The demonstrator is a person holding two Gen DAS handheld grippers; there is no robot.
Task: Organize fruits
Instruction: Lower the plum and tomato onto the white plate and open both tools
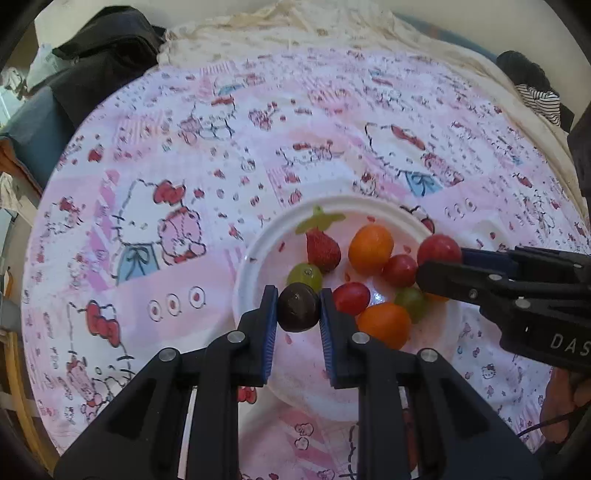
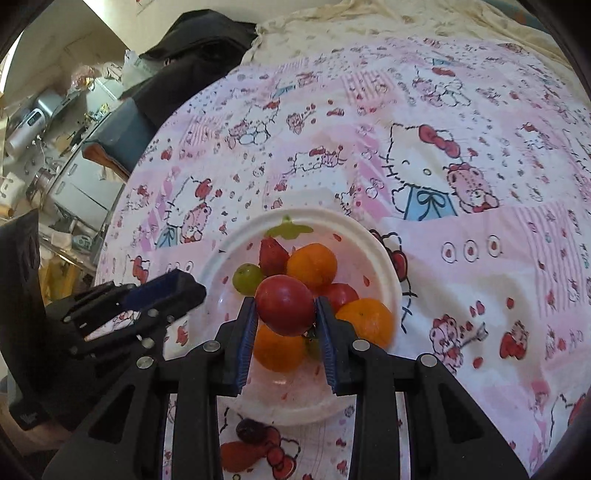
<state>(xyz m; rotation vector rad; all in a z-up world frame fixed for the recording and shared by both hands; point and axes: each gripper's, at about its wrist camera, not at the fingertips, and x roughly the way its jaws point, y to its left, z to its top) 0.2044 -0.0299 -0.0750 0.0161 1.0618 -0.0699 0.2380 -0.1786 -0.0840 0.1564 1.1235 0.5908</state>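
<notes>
A white paper plate [image 1: 255, 254] [image 2: 384, 254] lies on the Hello Kitty cloth and holds a strawberry [image 1: 322, 247] [image 2: 271, 253], oranges [image 1: 370, 248] [image 2: 312, 264], green grapes [image 1: 304, 275] [image 2: 246, 277] and red fruits [image 1: 351, 297]. My left gripper [image 1: 298, 310] is shut on a dark purple grape [image 1: 298, 308] above the plate's near left part. My right gripper [image 2: 285, 315] is shut on a red fruit [image 2: 285, 304] [image 1: 439, 248] above the plate's pile. In the right wrist view the left gripper [image 2: 166, 291] comes in from the left.
The pink Hello Kitty cloth [image 1: 147, 206] covers the table, with a cream cloth [image 1: 295, 33] behind. A dark fruit [image 2: 248, 430] and a reddish one [image 2: 236, 456] lie on the cloth near the plate's front edge. Dark bags [image 1: 99, 55] and clutter [image 2: 44, 140] stand at the left.
</notes>
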